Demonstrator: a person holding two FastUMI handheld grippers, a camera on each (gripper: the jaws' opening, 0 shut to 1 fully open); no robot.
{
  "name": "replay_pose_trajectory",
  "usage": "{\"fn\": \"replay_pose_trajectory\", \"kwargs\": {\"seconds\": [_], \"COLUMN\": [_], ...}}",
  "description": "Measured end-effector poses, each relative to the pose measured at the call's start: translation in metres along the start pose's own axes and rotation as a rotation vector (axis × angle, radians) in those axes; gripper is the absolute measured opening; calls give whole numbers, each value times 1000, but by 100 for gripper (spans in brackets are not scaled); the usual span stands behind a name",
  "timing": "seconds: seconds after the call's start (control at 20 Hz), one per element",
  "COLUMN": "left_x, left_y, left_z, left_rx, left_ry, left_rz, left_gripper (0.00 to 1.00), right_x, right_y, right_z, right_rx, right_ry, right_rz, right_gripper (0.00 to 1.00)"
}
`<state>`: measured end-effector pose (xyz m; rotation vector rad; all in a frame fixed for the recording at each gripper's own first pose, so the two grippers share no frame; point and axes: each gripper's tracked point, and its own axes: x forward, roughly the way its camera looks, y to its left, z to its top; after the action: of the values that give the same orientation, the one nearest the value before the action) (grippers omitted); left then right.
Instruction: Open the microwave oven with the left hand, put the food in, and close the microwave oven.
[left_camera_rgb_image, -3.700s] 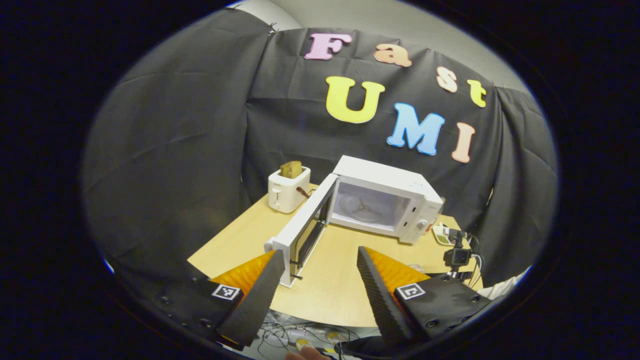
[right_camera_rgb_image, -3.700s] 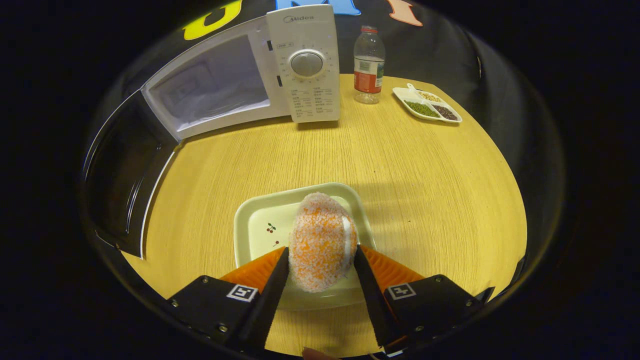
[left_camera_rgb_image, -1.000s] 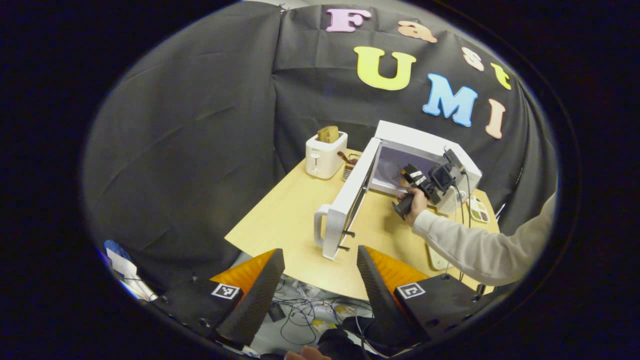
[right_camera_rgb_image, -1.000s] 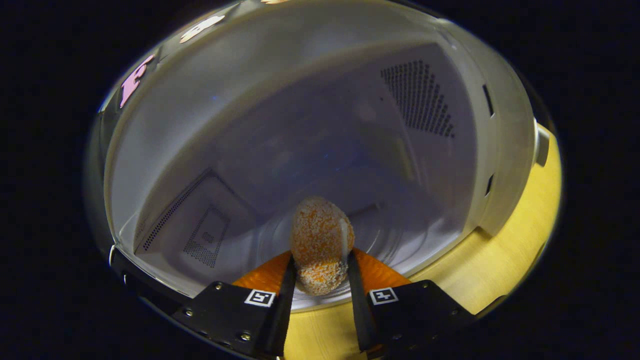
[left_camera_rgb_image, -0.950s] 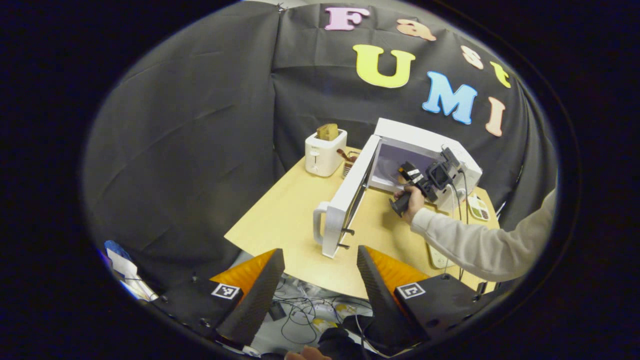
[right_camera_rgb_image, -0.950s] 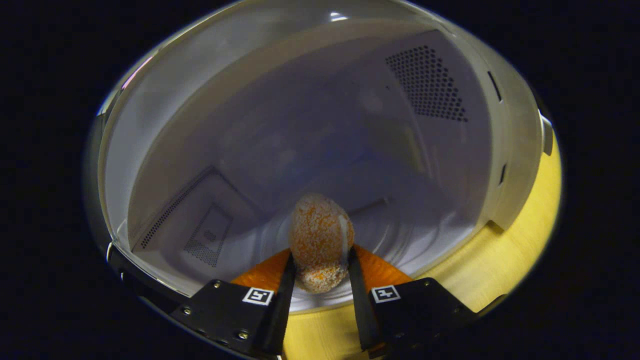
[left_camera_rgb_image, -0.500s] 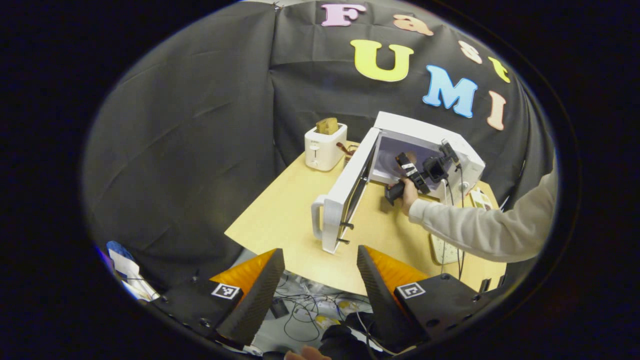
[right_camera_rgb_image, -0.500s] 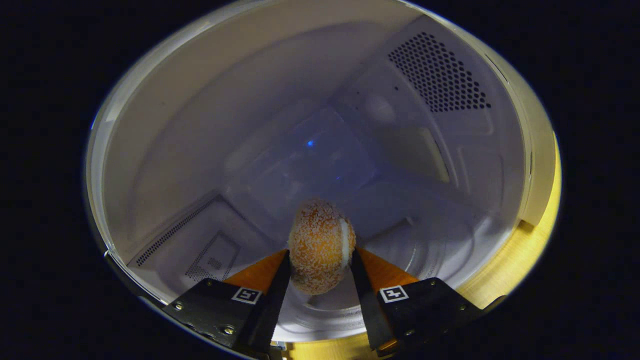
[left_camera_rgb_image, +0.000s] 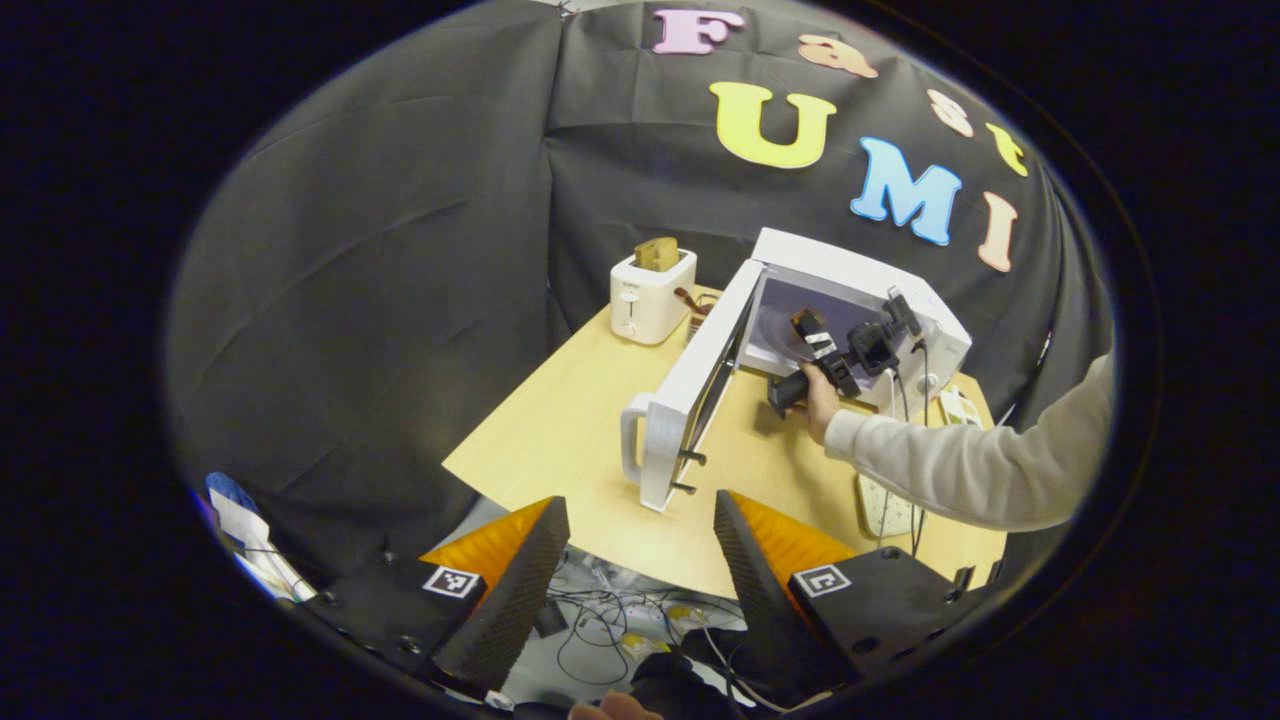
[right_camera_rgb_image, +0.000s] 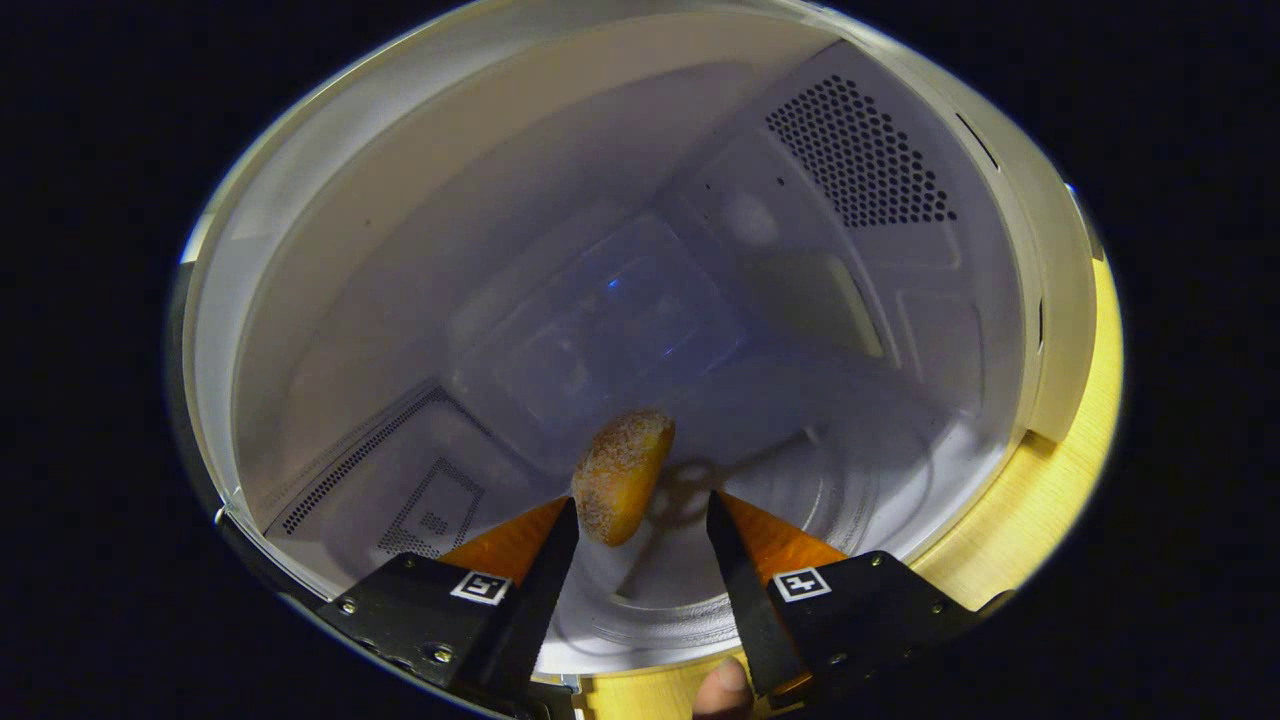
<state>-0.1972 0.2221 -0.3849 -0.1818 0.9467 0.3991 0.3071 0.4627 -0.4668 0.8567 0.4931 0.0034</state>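
The right gripper (right_camera_rgb_image: 632, 540) stands spread inside the microwave (left_camera_rgb_image: 860, 300); the food (right_camera_rgb_image: 622, 474) lies just ahead of its fingers, touching neither. The left gripper (left_camera_rgb_image: 632, 560), also spread and empty, hovers well before the door (left_camera_rgb_image: 690, 385). Pulling back carelessly could knock the food out.

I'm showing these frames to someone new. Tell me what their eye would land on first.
In the right gripper view, the crumbed orange food sits inside the white microwave cavity, just beyond the parted fingers of the right gripper. In the left gripper view, the microwave door stands wide open on the wooden table, with a sleeved arm reaching to the oven.
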Motion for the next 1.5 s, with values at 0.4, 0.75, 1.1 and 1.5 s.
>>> {"fn": "replay_pose_trajectory", "kwargs": {"seconds": [0.4,0.75,1.1,1.5], "left_x": [-18,-24,63,183], "left_y": [19,81,137,105], "left_z": [32,70,61,27], "left_rx": [-41,-34,-66,71], "left_ry": [-141,-343,-358,-233], "left_rz": [-15,-68,-171,-269], "left_gripper": [97,95,100,98], "right_x": [-83,-234,-371,-453], "right_y": [-8,0,1,-12], "right_z": [6,41,70,82], "right_rx": [-157,-258,-386,-427], "right_ry": [99,232,202,251], "right_rz": [70,154,184,157], "right_gripper": [97,98,97,98]}}
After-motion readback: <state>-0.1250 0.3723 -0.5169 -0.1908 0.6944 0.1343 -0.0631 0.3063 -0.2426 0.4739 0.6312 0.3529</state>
